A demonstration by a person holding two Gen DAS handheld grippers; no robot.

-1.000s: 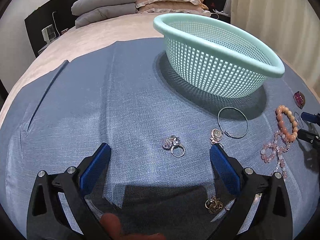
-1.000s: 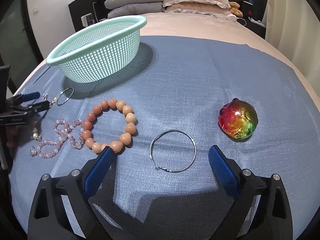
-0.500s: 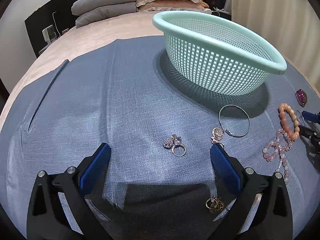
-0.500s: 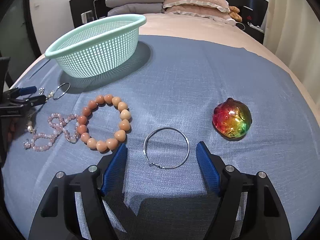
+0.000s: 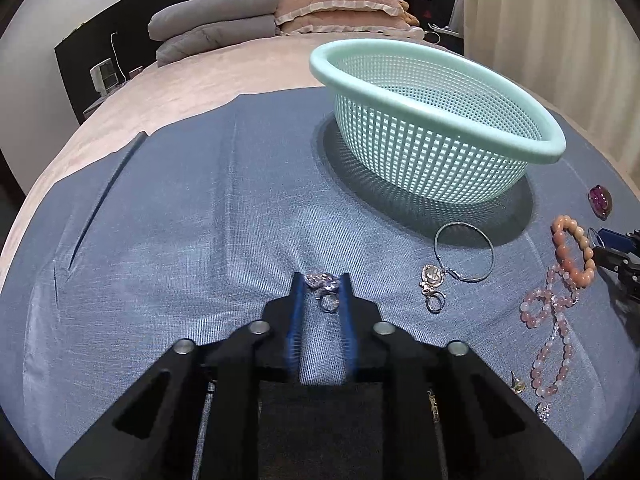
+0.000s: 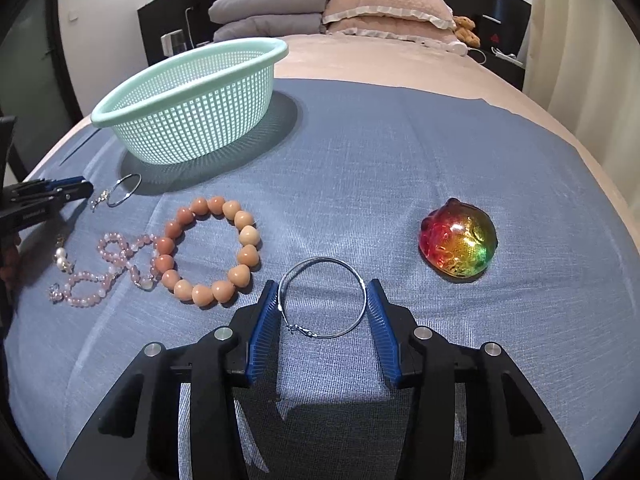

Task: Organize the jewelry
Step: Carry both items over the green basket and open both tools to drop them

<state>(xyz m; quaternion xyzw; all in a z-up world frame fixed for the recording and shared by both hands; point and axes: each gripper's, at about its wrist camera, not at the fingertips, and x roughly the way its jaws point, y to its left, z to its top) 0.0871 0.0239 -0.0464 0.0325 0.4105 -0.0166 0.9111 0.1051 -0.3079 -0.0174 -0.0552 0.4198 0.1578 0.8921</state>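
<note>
Crystal ring on blue cloth, pinched between pads of your left gripper. Silver hoop flat on cloth, your right gripper half-closed, pads flanking it, contact unclear. Mint basket beyond; orange bead bracelet left of hoop.

One basket, two hoops, two bead bracelets.
</note>
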